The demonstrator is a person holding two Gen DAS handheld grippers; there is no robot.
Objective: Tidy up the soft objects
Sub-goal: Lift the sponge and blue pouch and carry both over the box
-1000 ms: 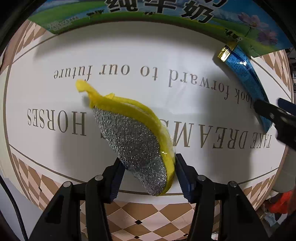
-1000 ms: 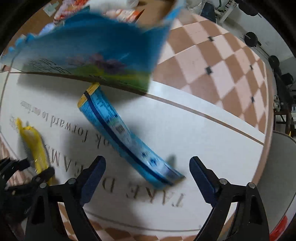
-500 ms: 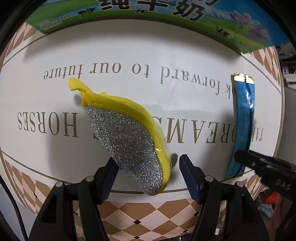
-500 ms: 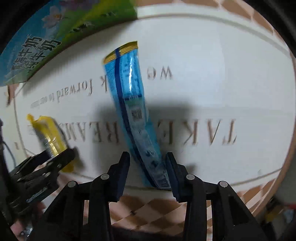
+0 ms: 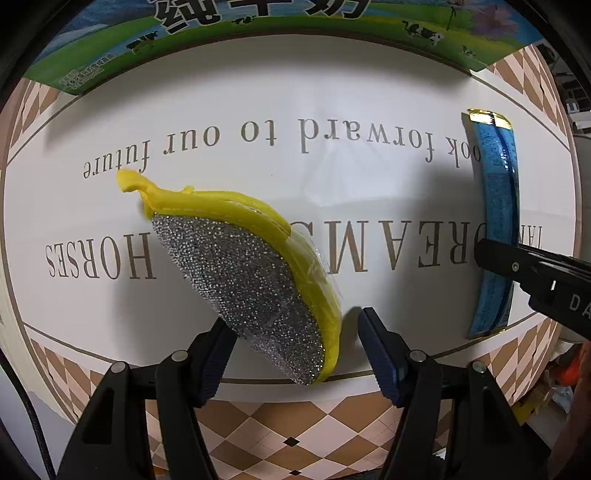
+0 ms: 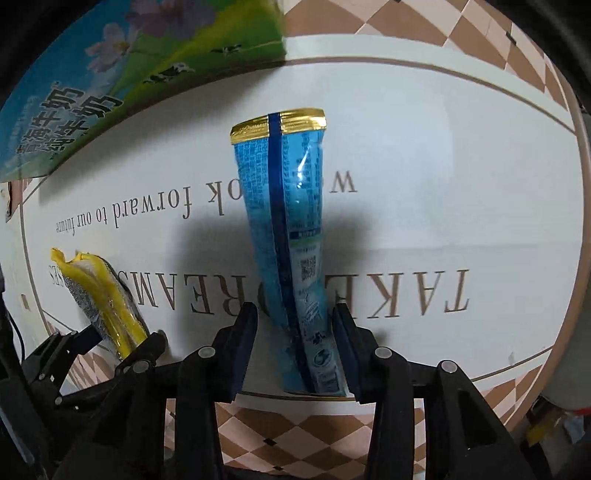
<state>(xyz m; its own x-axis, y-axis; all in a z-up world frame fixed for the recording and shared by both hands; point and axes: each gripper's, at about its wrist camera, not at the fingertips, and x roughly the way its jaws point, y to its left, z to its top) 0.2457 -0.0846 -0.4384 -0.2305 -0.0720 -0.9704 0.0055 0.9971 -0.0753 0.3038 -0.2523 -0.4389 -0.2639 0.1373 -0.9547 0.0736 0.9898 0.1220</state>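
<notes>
sponges first: my left gripper (image 5: 293, 343) is standing partly open around the yellow scrub sponge (image 5: 255, 280) lying on the white mat (image 5: 369, 110), right pad clear of it. my right gripper (image 6: 295, 345) is straddling the blue pouch's (image 6: 291, 236) near end, though i cannot tell whether it is gripping; i'm seeing the milk carton (image 6: 110, 70) lying beyond.

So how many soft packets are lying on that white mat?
2. The yellow and silver scrubber packet lies between the left hand-held gripper's fingers; the blue packet lies between the right one's. The printed box's inside is out of view.
</notes>
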